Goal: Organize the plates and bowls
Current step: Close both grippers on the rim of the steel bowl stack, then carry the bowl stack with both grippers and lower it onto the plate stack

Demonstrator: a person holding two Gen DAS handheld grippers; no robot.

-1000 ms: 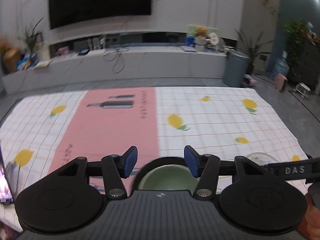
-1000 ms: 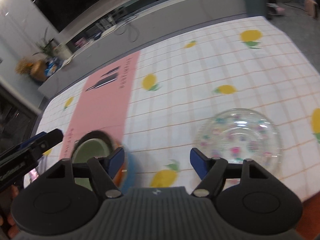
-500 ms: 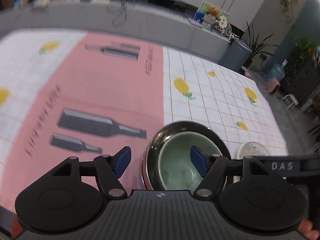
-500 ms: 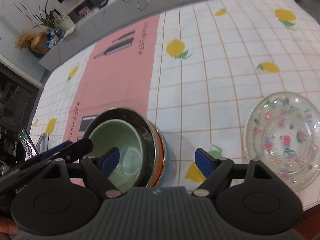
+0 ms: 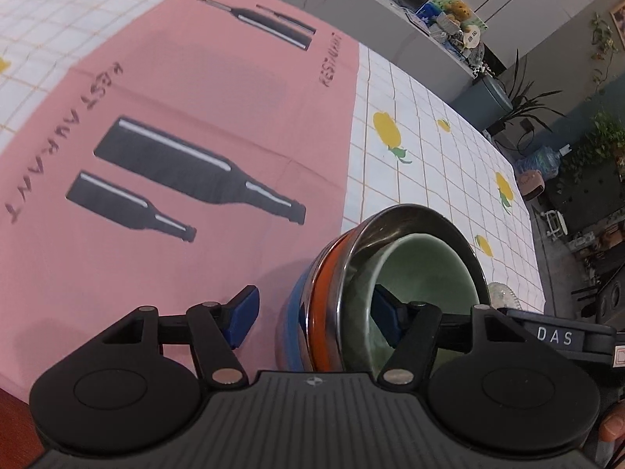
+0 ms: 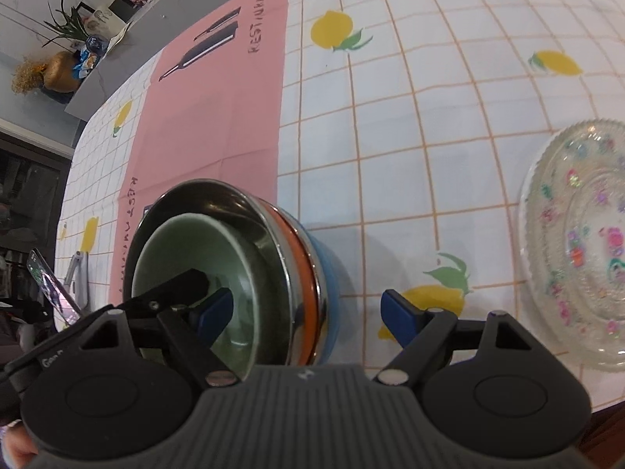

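1. The bowl stack [image 5: 390, 273] stands on the tablecloth [image 5: 429, 136]: a green bowl [image 5: 425, 269] nested in a steel bowl [image 6: 250, 211], over orange and blue ones.
2. The left gripper [image 5: 312, 312] straddles the stack's near wall, one finger inside the green bowl, the other outside; its jaws have just been closing slightly, pads not visibly pressing.
3. The right gripper [image 6: 306, 310] gapes wide over the opposite wall, likewise one finger inside.
4. The glass plate [image 6: 578, 242] lies well right of its fingers.
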